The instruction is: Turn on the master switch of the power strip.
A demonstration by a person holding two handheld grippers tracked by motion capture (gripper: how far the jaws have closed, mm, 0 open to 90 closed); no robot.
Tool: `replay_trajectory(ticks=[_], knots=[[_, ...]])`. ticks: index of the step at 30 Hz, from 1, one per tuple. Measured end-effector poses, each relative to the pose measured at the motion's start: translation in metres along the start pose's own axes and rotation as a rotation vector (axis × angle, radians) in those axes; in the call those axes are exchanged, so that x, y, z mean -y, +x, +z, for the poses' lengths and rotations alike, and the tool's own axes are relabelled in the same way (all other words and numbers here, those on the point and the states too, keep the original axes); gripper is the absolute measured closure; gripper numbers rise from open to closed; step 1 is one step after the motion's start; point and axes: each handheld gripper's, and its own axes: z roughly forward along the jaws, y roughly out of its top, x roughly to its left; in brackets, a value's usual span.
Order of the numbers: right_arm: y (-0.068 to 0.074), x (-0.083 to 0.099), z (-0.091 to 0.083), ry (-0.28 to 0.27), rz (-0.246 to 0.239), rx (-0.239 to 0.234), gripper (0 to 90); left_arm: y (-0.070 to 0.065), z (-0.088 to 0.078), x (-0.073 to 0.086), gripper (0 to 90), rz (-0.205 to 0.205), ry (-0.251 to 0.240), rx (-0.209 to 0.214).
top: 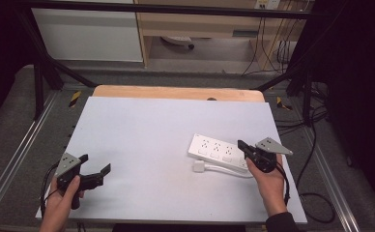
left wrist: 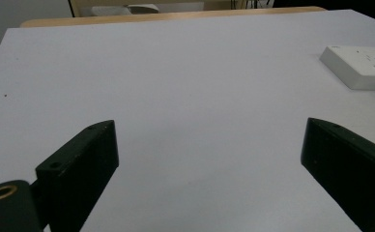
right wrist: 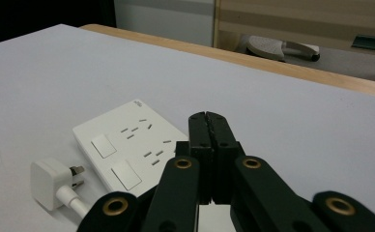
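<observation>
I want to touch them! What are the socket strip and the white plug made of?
The socket strip looks like hard white plastic, smooth and faintly glossy. The plug looks the same, with dull metal-looking pins.

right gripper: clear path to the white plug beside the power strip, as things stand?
Probably yes. The right gripper hovers over the power strip, and the white plug lies on bare table just beside it, nothing between. Its jaws are shut, though, so they'd have to open first.
</observation>
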Motion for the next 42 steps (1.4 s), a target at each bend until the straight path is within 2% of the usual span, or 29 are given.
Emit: replay_trajectory(ticks=[22,42], knots=[[0.0,0.011,0.009,0.053,0.019,-0.01,90.0,0.0,0.0,0.0,6.3,0.001,-0.002,0.005],[-0.003,0.022,0.01,0.132,0.043,-0.001,90.0,0.0,0.0,0.0,6.3,0.0,-0.003,0.005]])
